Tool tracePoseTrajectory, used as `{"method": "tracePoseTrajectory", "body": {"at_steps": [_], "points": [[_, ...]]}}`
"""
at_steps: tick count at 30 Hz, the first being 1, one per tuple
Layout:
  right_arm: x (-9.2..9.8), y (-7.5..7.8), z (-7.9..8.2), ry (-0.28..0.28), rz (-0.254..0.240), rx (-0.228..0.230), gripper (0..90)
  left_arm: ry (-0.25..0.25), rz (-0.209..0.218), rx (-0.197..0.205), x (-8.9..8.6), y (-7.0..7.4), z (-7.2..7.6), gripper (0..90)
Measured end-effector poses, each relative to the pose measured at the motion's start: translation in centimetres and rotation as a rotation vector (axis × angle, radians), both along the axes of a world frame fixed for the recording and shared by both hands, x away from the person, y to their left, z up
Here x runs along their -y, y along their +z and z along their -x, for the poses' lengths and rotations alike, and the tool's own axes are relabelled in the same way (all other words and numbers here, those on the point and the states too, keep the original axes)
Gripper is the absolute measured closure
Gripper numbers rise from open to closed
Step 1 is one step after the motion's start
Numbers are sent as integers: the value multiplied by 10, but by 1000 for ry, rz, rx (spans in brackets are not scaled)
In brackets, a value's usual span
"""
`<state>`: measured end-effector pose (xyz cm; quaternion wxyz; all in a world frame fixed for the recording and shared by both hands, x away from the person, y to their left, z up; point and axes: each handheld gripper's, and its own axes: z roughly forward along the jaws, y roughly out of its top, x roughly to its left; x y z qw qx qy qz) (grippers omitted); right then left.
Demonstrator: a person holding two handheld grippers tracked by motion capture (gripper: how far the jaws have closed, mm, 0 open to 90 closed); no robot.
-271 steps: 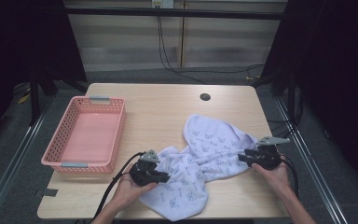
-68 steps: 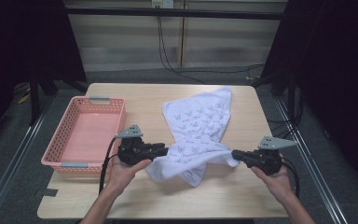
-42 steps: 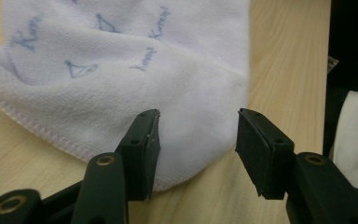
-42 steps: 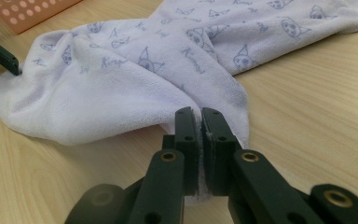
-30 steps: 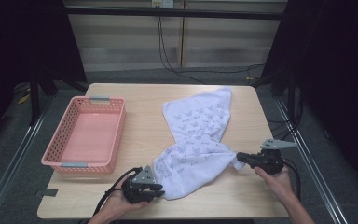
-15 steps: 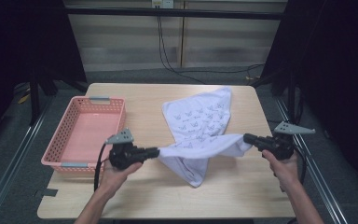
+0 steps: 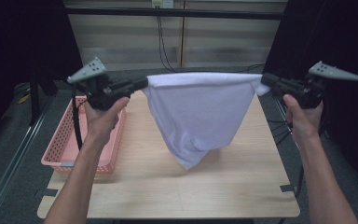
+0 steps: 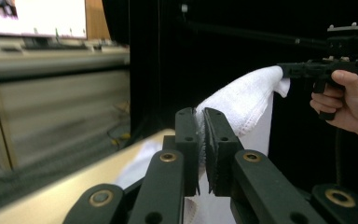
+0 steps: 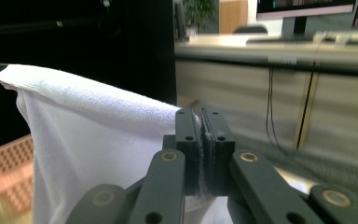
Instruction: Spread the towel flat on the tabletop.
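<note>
**Towel lifted off the table and stretched between two grippers**

Towel (image 7: 200, 112) now hangs in the air above the table (image 7: 242, 186), its top edge pulled into a nearly straight line between the two grippers. Half a second ago that edge sat low, with most of the cloth lying spread toward the far edge of the table; a second ago the whole cloth lay on the table. Now its lowest fold dangles over the middle of the table, and I cannot tell whether the tip touches the wood.

At the left, the basket (image 7: 65, 144) sits at the table's left edge, where it was in every earlier frame. The left gripper (image 7: 142, 83) is raised above the basket's far end, well higher than before, and pinches the towel's left corner. In the left gripper view its jaws are nearly shut, with a thin layer of white cloth (image 8: 242, 100) squeezed between the pads.

At the right, the right gripper (image 7: 264, 79) is held up beyond the table's right edge, also higher than half a second ago, and grips the other corner. In the right gripper view the jaws are closed on the towel's hem (image 9: 93, 100), which runs away from them to the far gripper.

Both forearms reach up from the near edge, further extended than before.
</note>
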<state>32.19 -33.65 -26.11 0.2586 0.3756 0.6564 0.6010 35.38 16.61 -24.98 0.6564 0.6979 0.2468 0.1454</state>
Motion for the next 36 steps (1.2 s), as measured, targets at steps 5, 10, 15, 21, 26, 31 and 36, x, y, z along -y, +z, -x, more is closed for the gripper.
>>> {"method": "tracePoseTrajectory", "body": {"at_steps": [5,10,15,21,26,31,36], "points": [[-7,49,10,14,-16,105,865,-5,46,70,-10,36,12,854],[-12,46,45,60,49,121,865,-62,19,16,-14,9,39,853],[-7,-24,94,109,104,0,865,-168,11,-160,-18,-79,83,852],[-1,-114,146,137,119,-188,865,-246,-88,-320,-7,-163,135,850],[-4,-159,194,178,134,-307,852,-348,-179,-416,-3,-198,174,834],[-2,-165,206,168,134,-314,668,-344,-182,-453,-7,-208,170,728],[-6,-170,175,155,168,-298,634,-307,-233,-456,3,-210,127,732]]}}
